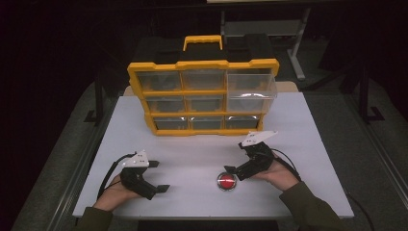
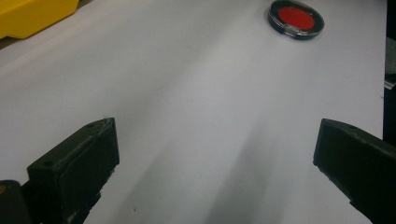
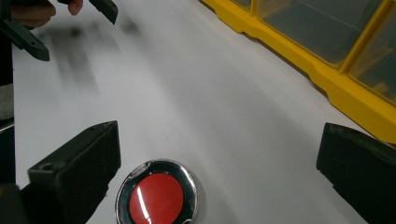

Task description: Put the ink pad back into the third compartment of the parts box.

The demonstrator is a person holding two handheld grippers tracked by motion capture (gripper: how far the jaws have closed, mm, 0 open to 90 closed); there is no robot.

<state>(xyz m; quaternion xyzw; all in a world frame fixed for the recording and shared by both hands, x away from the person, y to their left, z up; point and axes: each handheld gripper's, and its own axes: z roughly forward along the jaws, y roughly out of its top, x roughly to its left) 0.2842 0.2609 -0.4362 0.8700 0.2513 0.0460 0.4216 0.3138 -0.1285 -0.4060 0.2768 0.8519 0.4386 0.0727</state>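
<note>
White table (image 1: 192, 144) with a yellow drawer organizer (image 1: 202, 96) standing at the far side; carry handle on top, three rows of clear drawers; the top-right drawer (image 1: 251, 86) is pulled out toward the person, the rest look flush.

Right gripper (image 1: 239, 166) held low over the table in the person's right hand (image 1: 279, 173); jaws spread wide, nothing between them; grey three-cornered plate on top; cable trailing back along the sleeve. Round red compact (image 1: 226, 182) with a chrome rim lies flat on the table just below and beside the right gripper's tips, on the person's side of them; in the right gripper view (image 3: 219, 175) the compact (image 3: 157, 198) sits near the inside of the left-hand jaw, close to it, contact not clear; not clamped. The organizer's yellow frame (image 3: 327, 79) runs along that view's upper right, beyond the right-hand jaw; the other gripper is seen far off at upper left.

Left gripper (image 1: 161, 175) rests near the table's front-left in the left hand (image 1: 113, 192); jaws wide apart, empty; pointing across toward the compact. In the left gripper view (image 2: 215, 163) there is bare table between the jaws; the compact (image 2: 295, 18) lies well ahead and toward the right-hand jaw's side, well apart; a yellow corner of the organizer (image 2: 32, 16) at upper left.

The two grippers are well apart; the compact lies between them, far nearer the right one.
</note>
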